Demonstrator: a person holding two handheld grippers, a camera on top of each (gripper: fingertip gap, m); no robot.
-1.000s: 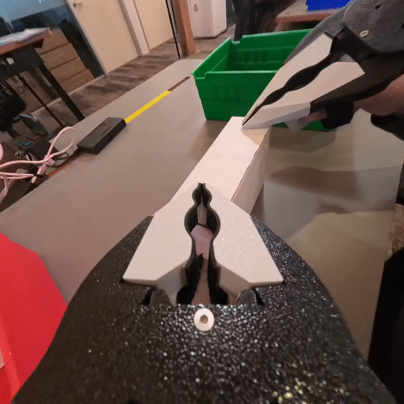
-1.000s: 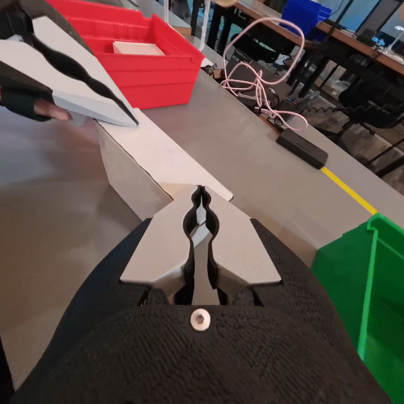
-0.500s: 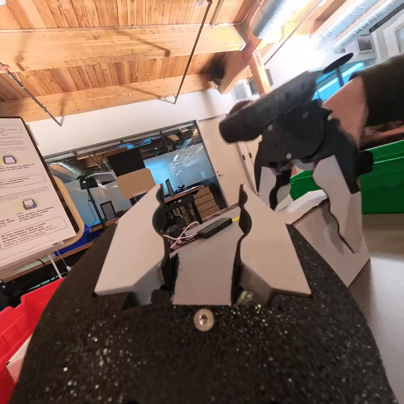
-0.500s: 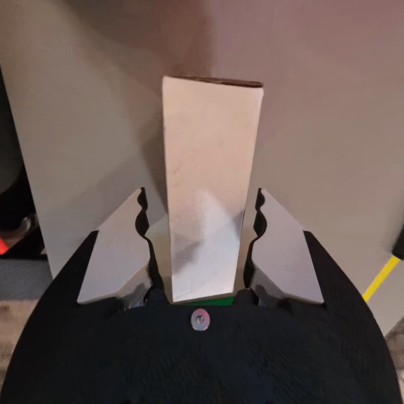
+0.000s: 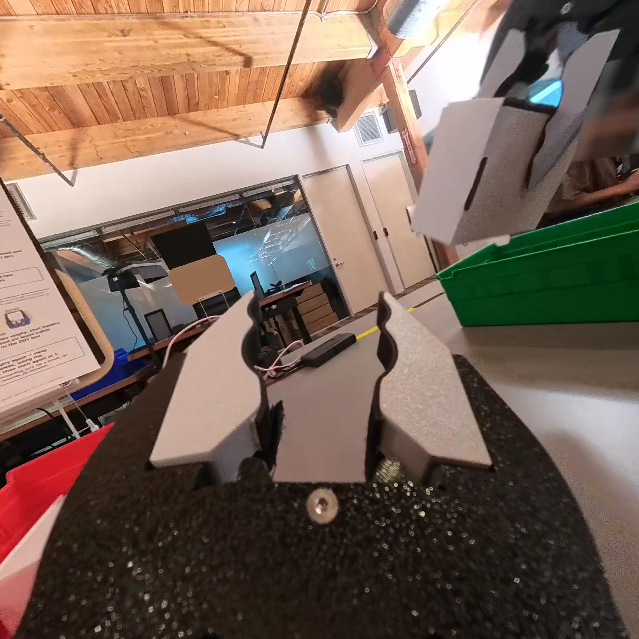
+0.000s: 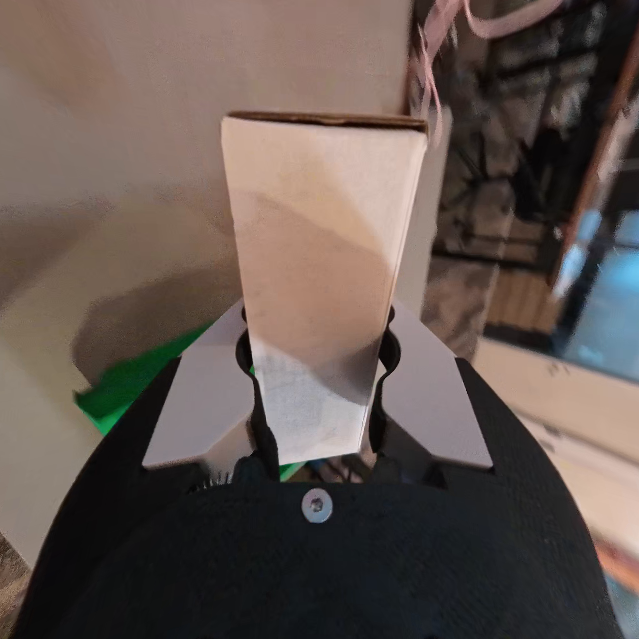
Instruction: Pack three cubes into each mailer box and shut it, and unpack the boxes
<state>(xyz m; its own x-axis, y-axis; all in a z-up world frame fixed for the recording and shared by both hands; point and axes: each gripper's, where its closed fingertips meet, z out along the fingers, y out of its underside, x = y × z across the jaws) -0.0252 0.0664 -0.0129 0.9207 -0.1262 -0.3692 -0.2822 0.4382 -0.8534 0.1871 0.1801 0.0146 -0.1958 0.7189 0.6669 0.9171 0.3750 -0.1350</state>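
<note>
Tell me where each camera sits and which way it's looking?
Left wrist view: sits on the left hand-held gripper, tilted up across the table toward the ceiling; its open, empty fingers show.
Right wrist view: sits on the right hand-held gripper, looking along the white mailer box gripped between its fingers.
Shared: the mailer box, the right hand-held gripper and the green bin.
</note>
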